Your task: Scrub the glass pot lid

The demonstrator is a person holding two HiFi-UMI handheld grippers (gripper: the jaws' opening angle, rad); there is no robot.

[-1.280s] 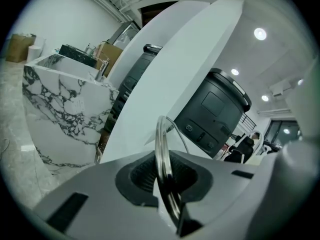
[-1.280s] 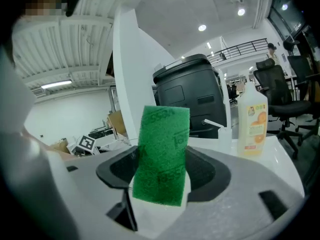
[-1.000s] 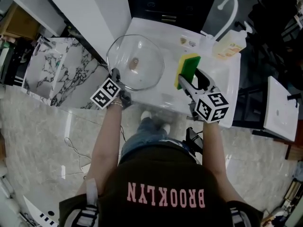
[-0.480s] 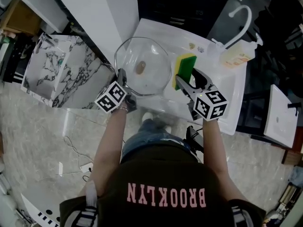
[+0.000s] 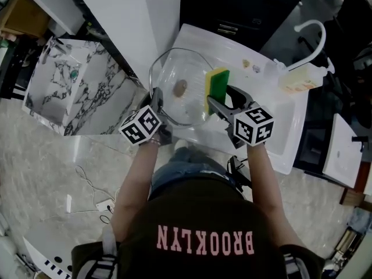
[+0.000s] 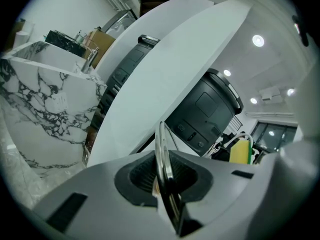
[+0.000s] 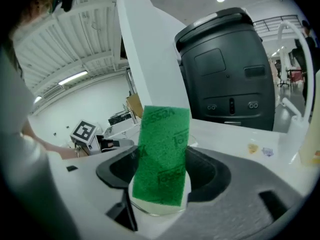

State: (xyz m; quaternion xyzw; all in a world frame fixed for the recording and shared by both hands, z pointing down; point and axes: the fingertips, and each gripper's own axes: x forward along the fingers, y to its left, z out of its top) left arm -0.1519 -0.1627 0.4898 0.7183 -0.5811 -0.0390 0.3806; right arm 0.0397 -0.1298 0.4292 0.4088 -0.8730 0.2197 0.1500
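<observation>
The round glass pot lid [image 5: 177,80], with a brownish knob at its centre, is held up over the white counter [image 5: 273,138]. My left gripper [image 5: 157,100] is shut on the lid's near rim [image 6: 164,159], seen edge-on between its jaws. My right gripper [image 5: 218,100] is shut on a sponge [image 5: 218,86], yellow with a green scouring face [image 7: 162,154]. The sponge stands against the lid's right side in the head view.
A white faucet [image 5: 311,31] and a soap bottle [image 5: 299,80] stand at the counter's far right. A dark bin [image 7: 225,64] is behind the counter. A marble-patterned block [image 5: 75,92] sits to the left. A white panel [image 5: 128,16] leans beside the lid.
Both grippers have come closer together. The sponge moved left from beside the lid until it meets the lid's right side. The head camera has drifted.
</observation>
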